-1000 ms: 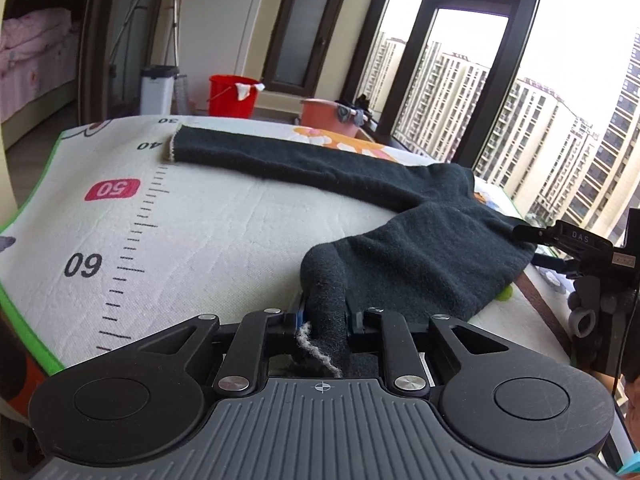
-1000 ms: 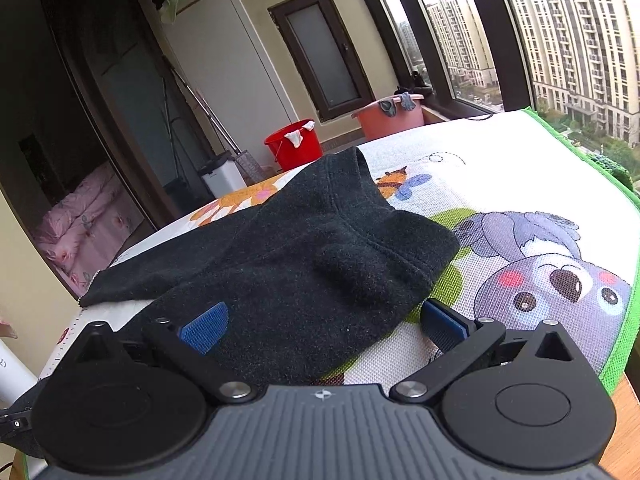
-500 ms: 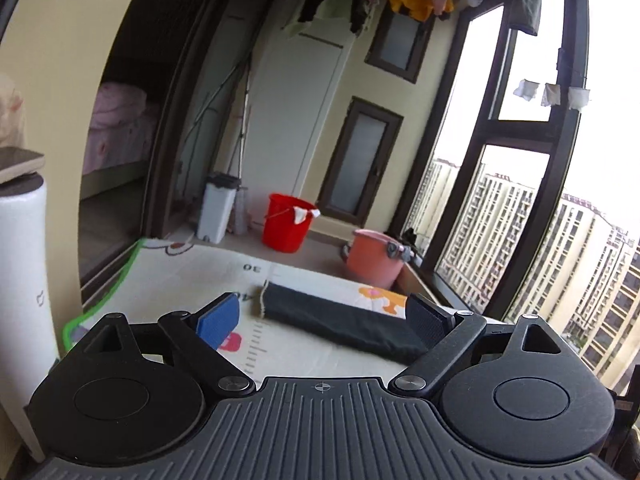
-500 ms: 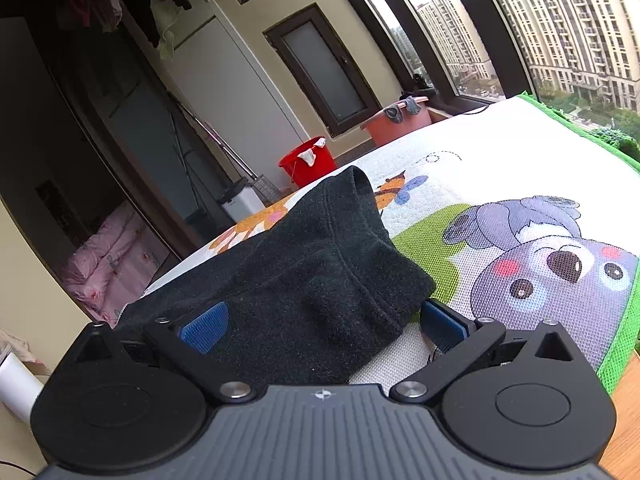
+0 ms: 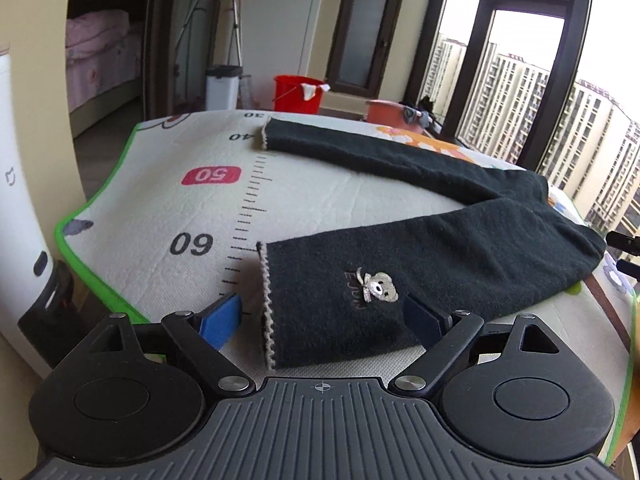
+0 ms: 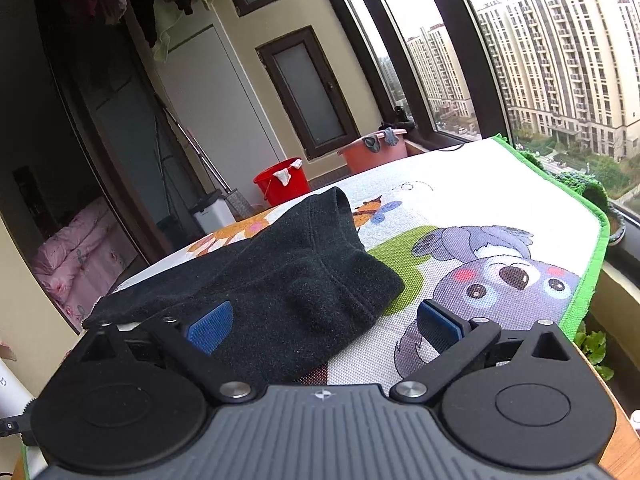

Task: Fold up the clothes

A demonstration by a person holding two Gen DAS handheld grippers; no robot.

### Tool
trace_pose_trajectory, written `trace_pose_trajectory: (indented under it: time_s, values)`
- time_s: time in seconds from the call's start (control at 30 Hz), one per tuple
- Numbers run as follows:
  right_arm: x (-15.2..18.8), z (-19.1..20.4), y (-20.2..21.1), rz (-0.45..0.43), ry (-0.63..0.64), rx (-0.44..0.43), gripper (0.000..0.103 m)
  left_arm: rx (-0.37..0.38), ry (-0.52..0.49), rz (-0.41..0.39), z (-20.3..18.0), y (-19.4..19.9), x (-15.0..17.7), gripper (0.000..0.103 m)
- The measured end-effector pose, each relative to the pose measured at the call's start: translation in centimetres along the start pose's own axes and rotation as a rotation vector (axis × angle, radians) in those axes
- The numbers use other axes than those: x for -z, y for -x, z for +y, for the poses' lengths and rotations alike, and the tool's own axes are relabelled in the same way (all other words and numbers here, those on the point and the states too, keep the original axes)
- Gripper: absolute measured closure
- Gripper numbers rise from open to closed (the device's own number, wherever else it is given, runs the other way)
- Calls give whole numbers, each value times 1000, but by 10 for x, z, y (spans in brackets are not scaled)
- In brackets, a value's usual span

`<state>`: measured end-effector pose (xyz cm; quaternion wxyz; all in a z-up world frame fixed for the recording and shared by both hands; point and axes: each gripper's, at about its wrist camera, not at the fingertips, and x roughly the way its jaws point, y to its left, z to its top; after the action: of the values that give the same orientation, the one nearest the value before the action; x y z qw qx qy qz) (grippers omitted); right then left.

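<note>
Dark knit leggings (image 5: 460, 248) lie flat on a printed mat (image 5: 160, 208). One leg runs to the far left; the near leg ends at a pale-trimmed cuff with a small silver bear emblem (image 5: 378, 286). My left gripper (image 5: 326, 322) is open, its fingers either side of that near cuff, holding nothing. In the right wrist view the waist end of the leggings (image 6: 304, 280) lies bunched on the mat (image 6: 500, 208). My right gripper (image 6: 324, 326) is open just above that end, empty.
A red bucket (image 5: 298, 94), an orange tub (image 5: 386, 110) and a white bin (image 5: 222, 86) stand on the floor beyond the mat. A white appliance (image 5: 16, 200) stands at the left. Windows line the right side. The mat's green edge (image 6: 592, 240) drops off at the right.
The left gripper let go of the near leg cuff, swung up and came back down. The near leg now lies flat. The right gripper stayed open and lifted slightly.
</note>
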<state>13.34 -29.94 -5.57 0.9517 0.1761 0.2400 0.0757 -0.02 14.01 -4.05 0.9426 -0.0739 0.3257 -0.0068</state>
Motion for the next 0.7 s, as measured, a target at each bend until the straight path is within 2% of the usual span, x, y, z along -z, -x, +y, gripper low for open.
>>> trace_pose_trajectory:
  time_s: [0.03, 0.1, 0.17, 0.2, 0.3, 0.33, 0.37, 0.4, 0.43, 0.5, 0.57, 0.7]
  values:
    - [-1, 0, 0, 21, 6, 4, 23, 3, -21, 2, -4, -2, 2, 15]
    - [-3, -3, -4, 76, 2, -2, 38, -2, -56, -6, -10, -7, 2, 25]
    - [-4, 0, -15, 97, 15, 16, 38, 8, -50, -15, -10, -11, -2, 35]
    - [-5, 2, -21, 104, 23, 27, 37, 12, -41, -16, -8, -13, -4, 46]
    - [-12, 10, -42, 113, 39, 42, 34, 34, 3, -13, 0, -17, -10, 62]
    - [-14, 12, -48, 117, 45, 43, 37, 35, 18, -12, 3, -17, -11, 68]
    - [-16, 12, -51, 120, 52, 48, 53, 32, 34, -11, 7, -16, -11, 80]
    - [-17, 12, -52, 122, 57, 56, 78, 39, 56, -7, 12, -16, -12, 83]
    - [-18, 9, -51, 133, 41, 31, 82, 58, 86, -1, 17, -15, -12, 84]
    - [-16, 0, -43, 139, -4, -7, 85, 86, 120, 12, 23, -10, -11, 87]
    - [-13, -8, -27, 135, -47, -42, 90, 90, 103, 18, 23, -2, -7, 88]
    - [-3, -15, 17, 116, -79, -95, 91, 101, 75, 30, 20, 20, 2, 89]
